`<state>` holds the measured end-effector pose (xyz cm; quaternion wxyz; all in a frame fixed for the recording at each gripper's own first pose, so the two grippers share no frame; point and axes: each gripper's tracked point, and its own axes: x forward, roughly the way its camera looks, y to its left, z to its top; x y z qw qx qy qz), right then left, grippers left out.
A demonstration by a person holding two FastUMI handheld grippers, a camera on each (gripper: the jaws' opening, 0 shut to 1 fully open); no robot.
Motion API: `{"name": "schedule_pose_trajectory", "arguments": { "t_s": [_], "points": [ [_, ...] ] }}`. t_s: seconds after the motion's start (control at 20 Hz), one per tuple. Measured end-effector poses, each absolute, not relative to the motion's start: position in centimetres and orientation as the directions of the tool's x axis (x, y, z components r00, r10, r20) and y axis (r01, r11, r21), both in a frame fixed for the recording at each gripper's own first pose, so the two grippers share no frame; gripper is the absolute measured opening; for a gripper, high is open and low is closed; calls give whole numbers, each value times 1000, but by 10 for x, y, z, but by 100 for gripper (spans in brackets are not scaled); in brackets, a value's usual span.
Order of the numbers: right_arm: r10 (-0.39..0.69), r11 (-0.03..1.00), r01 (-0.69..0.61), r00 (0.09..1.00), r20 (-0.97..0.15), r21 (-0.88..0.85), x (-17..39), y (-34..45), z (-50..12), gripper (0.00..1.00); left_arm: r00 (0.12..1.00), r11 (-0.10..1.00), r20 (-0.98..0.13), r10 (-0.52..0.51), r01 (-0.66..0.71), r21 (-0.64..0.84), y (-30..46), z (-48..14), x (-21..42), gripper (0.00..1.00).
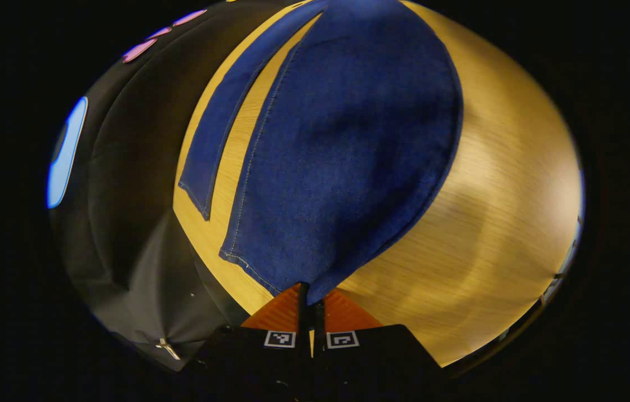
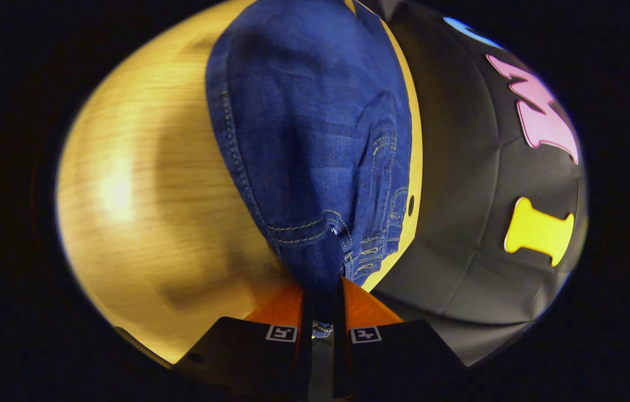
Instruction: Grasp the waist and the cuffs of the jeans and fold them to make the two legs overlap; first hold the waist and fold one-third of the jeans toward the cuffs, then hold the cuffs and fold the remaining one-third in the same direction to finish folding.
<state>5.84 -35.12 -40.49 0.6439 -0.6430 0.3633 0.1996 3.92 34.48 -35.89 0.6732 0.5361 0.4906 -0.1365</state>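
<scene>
At lower centre of the left gripper view, a cuff of the dark blue denim jeans (image 1: 342, 167) is clenched by the left gripper (image 1: 311, 304). The waist is pinched by the right gripper (image 2: 323, 304), apparently so one leg can be laid over the other on the yellow wooden table (image 1: 493, 223).

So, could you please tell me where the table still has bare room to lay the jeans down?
Bare wooden table lies beside the held jeans, away from the booth wall. The wall side is crowded: a jeans leg lies there.
</scene>
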Motion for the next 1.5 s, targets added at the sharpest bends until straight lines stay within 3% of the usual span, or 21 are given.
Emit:
{"name": "schedule_pose_trajectory", "arguments": {
  "t_s": [0.05,0.2,0.35,0.4,0.45,0.5,0.7,0.9,1.1,1.2,1.25,1.5],
  "points": [
    [-200,130,-740,632,-749,-660,61,-348,-408,14,487,395,-800,349,698,597,345,-359,40,6],
    [-193,251,-786,532,-825,-565,58,-348,-410,9,495,405,-782,378,671,621,346,-360,42,6],
    [-187,203,-831,487,-853,-518,58,-348,-410,7,483,466,-779,401,625,627,345,-361,44,6],
    [-188,188,-838,481,-856,-512,57,-348,-408,0,476,498,-783,399,605,621,344,-361,45,6],
    [-191,183,-840,479,-857,-510,59,-348,-404,7,469,551,-787,401,563,616,344,-361,47,2],
    [-195,186,-836,483,-854,-516,60,-349,-399,7,462,603,-789,405,515,610,342,-360,46,6],
    [-186,244,-786,537,-823,-568,73,-345,-362,7,452,768,-801,392,318,556,325,-347,54,6],
    [-164,241,-730,620,-768,-640,107,-337,-312,7,526,871,-778,344,129,473,316,-312,71,6],
    [-168,354,-670,641,-749,-653,142,-337,-284,7,555,936,-781,287,13,353,311,-274,93,6],
    [-160,391,-650,649,-744,-651,163,-335,-274,7,589,975,-779,215,-78,210,310,-248,115,9],
    [-161,408,-642,649,-743,-649,170,-335,-269,7,600,980,-775,200,-115,165,313,-233,132,6],
    [-168,562,-584,613,-772,-586,226,-337,-265,7,580,976,-785,216,-115,184,333,-209,196,6]
  ]
}}
